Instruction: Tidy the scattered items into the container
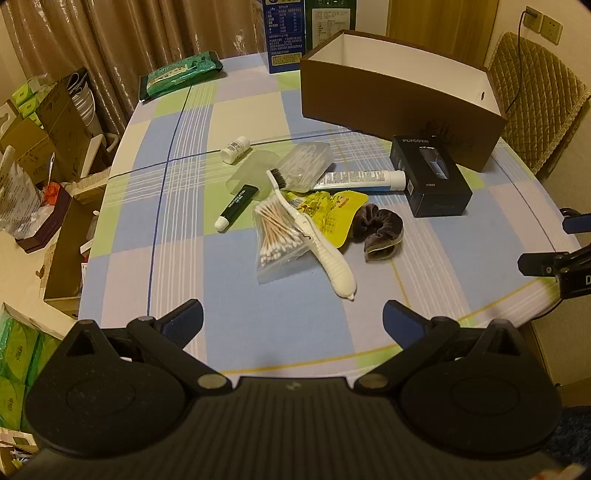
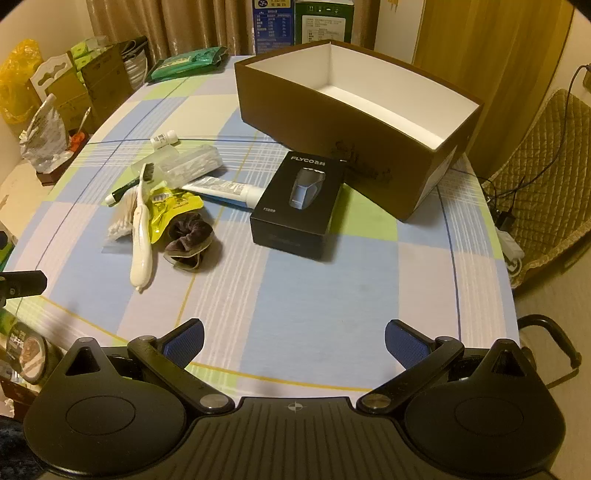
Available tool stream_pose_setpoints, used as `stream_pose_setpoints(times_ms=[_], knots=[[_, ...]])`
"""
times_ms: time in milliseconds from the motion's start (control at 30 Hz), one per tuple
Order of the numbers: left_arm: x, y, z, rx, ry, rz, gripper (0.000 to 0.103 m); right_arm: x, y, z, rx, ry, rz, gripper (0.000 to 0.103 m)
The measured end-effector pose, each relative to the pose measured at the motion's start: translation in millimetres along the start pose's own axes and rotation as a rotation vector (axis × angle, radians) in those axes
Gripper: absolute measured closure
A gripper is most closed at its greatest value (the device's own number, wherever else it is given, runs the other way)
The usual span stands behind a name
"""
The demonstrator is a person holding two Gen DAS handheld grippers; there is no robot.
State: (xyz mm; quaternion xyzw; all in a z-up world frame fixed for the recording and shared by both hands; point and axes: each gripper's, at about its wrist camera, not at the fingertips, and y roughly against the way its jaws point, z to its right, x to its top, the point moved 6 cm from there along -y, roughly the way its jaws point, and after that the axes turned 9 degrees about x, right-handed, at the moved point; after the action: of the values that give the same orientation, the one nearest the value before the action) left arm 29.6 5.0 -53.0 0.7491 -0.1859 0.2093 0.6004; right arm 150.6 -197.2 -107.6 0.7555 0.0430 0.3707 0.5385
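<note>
A brown box with a white inside (image 1: 399, 92) (image 2: 354, 122) stands open and empty at the back right of the table. In front of it lies a pile: a black shaver box (image 1: 430, 175) (image 2: 301, 201), a toothpaste tube (image 1: 362, 180) (image 2: 225, 190), a white toothbrush (image 1: 325, 251) (image 2: 142, 236), a bag of cotton swabs (image 1: 277, 236), a yellow sachet (image 1: 325, 212) (image 2: 170, 206), a dark scrunchie (image 1: 376, 230) (image 2: 190, 240), a green lip-balm tube (image 1: 236, 206), a clear swab case (image 1: 304, 162) and a small white bottle (image 1: 235, 148). My left gripper (image 1: 293, 319) and right gripper (image 2: 293, 338) are open and empty, near the table's front edge.
A green packet (image 1: 181, 74) lies at the back left of the checked tablecloth (image 1: 258, 332). Two tall cartons (image 1: 284, 33) stand behind the box. A padded chair (image 2: 546, 177) is at the right. Cardboard boxes and bags (image 1: 44, 147) crowd the floor on the left.
</note>
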Motion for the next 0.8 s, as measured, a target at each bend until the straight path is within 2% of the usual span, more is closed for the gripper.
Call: stream_pose_setpoints(times_ms=[600, 800], knots=[[-10.4, -5.2, -3.3, 0.003, 0.011, -0.005, 0.001, 2.5, -1.5, 1.1, 0.011, 0.0, -0.004, 0.002], [-4.6, -6.3, -2.0, 0.005, 0.013, -0.013, 0.001, 3.6, -2.9, 1.4, 0.012, 0.0, -0.003, 0.002]])
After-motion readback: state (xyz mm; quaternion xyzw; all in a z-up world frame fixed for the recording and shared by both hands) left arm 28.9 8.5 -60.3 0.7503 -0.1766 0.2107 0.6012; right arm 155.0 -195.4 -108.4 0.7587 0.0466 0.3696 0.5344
